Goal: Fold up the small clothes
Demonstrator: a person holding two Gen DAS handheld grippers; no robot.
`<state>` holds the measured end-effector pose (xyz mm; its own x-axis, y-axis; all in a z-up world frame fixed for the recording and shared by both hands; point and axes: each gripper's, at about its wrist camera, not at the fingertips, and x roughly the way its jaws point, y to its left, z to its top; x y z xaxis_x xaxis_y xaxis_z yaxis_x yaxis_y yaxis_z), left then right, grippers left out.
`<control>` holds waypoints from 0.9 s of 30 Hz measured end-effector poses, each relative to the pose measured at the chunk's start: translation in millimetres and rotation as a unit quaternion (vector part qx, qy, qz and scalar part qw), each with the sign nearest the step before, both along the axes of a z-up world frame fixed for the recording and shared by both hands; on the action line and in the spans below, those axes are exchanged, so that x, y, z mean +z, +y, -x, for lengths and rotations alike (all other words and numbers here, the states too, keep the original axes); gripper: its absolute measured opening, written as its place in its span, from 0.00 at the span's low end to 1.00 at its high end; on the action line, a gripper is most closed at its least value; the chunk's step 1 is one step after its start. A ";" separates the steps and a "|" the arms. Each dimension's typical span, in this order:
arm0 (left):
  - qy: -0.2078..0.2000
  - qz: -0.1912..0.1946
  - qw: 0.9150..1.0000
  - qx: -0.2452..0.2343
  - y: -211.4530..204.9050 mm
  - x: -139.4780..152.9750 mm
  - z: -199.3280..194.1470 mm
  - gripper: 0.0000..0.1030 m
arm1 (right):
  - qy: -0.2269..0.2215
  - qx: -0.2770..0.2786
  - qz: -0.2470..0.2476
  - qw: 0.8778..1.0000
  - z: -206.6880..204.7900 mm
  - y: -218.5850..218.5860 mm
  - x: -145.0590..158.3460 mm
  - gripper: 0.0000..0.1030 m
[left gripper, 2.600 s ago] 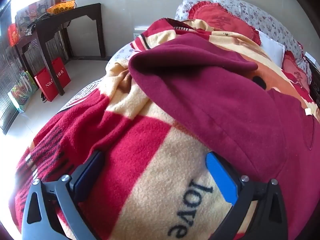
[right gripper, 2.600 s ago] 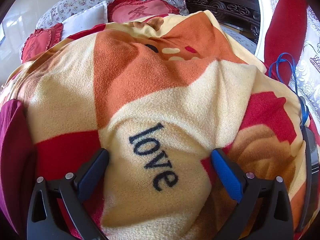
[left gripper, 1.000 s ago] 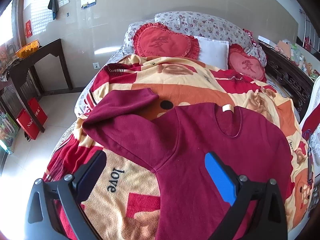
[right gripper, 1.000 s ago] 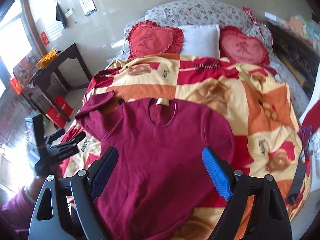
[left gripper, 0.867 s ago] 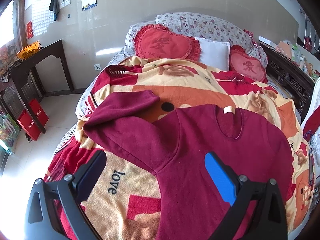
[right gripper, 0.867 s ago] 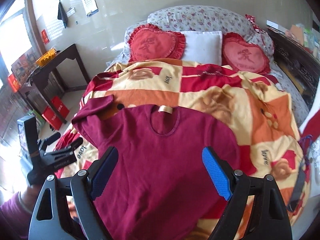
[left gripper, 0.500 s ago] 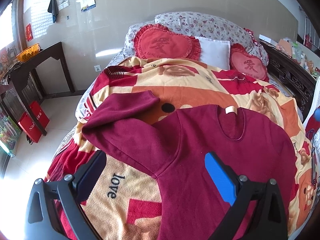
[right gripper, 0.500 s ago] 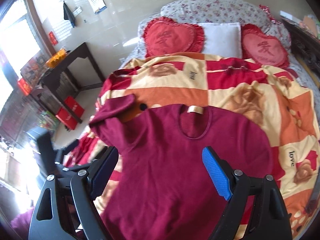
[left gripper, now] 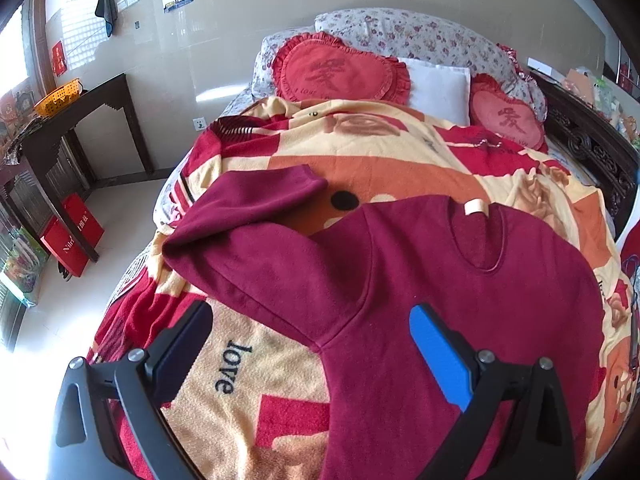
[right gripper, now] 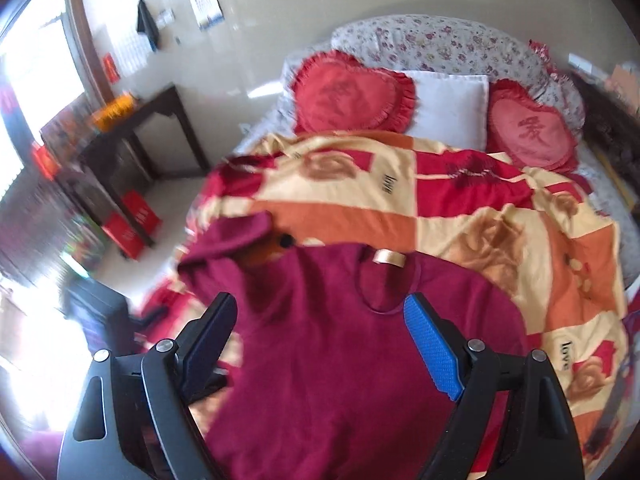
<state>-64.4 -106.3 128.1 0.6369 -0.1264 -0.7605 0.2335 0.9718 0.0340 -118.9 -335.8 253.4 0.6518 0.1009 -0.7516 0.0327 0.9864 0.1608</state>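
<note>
A dark red long-sleeved top (left gripper: 400,280) lies spread on the patterned blanket (left gripper: 380,152), neckline with a pale label toward the pillows. Its left sleeve (left gripper: 260,208) lies bent back on itself near the bed's left edge. My left gripper (left gripper: 312,344) hovers open above the sleeve's underarm, nothing between its fingers. In the right wrist view the same top (right gripper: 352,360) fills the lower middle, and my right gripper (right gripper: 320,332) stands open above its chest, holding nothing. That view is motion-blurred. The left gripper's dark body (right gripper: 100,320) shows blurred at the left.
Two red heart cushions (left gripper: 340,68) and a white pillow (left gripper: 436,88) lie at the head of the bed. A dark wooden side table (left gripper: 80,120) with an orange basket stands left, red bags (left gripper: 72,236) on the floor beneath. A carved dark bed frame (left gripper: 588,140) runs along the right.
The right wrist view has swung leftward across the bed and is now blurred, with the top more centred under it. The left gripper has barely shifted. Both grippers stay open.
</note>
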 end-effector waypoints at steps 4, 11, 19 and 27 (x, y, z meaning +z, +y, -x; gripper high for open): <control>0.004 0.010 1.000 0.001 4.8 -4.3 -2.7 0.98 | 0.004 -0.006 0.061 0.998 -5.5 10.7 -35.1 0.67; 0.013 0.021 1.000 -0.002 4.2 -12.7 -5.2 0.98 | 0.015 -0.030 0.102 0.994 -8.2 11.4 -73.9 0.67; 0.039 0.024 0.999 -0.001 4.4 -35.7 -5.1 0.98 | 0.051 -0.022 0.192 0.980 -2.8 15.8 -108.6 0.67; 0.058 0.025 0.998 0.005 7.3 -52.4 -6.9 0.98 | 0.079 -0.008 0.232 0.969 4.3 15.3 -134.5 0.67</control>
